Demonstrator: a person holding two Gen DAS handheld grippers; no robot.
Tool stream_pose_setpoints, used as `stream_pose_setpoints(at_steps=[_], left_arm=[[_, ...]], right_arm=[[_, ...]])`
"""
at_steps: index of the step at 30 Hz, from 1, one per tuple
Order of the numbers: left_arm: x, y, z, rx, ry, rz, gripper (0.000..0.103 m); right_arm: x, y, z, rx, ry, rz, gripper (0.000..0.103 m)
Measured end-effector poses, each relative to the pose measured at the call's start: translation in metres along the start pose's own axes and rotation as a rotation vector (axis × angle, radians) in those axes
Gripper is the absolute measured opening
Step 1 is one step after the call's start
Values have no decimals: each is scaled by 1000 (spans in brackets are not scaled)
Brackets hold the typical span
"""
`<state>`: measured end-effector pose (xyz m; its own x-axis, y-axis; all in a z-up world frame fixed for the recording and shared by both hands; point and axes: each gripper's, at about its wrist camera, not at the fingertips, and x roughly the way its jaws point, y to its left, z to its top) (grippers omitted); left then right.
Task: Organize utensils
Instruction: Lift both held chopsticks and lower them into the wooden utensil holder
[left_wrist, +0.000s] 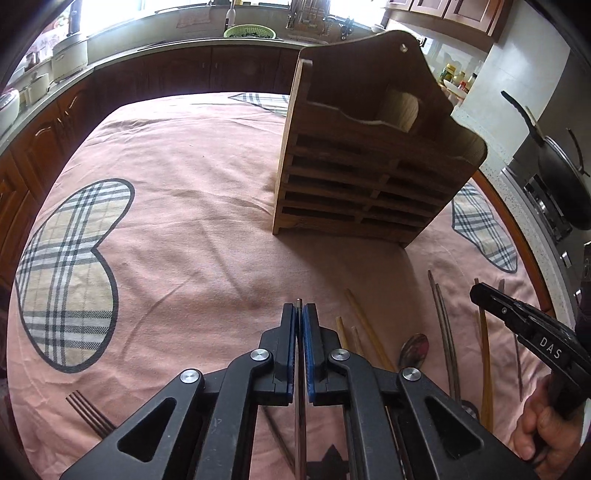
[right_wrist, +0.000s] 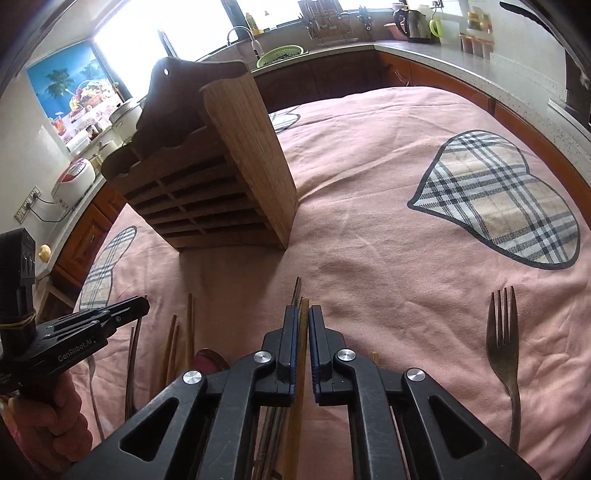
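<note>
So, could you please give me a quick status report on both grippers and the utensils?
Left gripper shut on metal chopstick. Right gripper shut on wooden chopstick. Wooden holder upright ahead, path open. Fork and spoon on cloth.

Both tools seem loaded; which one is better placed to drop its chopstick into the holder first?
Probably left. The left tool grips a metal chopstick, and its view looks into the open top of the wooden holder. The right tool, gripping a wooden chopstick, faces its side panel.

Fork (left_wrist: 90, 415) handle behind the left gripper's arm (tines only), holder (left_wrist: 369, 155) slots too dark inside.
</note>
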<state>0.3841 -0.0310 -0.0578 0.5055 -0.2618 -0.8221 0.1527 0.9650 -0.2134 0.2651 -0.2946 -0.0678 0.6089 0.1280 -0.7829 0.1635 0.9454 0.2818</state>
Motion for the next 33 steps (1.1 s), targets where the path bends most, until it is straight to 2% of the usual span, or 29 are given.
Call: stream_pose_setpoints(at_steps=[6, 15, 22, 33], left_arm=[[-69, -5, -15, -16, -101, -55, 3], [-159, 0, -39, -13, -231, -94, 3], [-191, 0, -51, -4, -285, -100, 3], [-211, -1, -53, 5, -328, -111, 3]], right_arm=[[-48, 17, 7, -24, -102, 46, 5], [-96, 38, 13, -53, -205, 82, 5], [-126, 47, 16, -79, -269, 85, 5], [-145, 50, 17, -92, -316, 78, 5]])
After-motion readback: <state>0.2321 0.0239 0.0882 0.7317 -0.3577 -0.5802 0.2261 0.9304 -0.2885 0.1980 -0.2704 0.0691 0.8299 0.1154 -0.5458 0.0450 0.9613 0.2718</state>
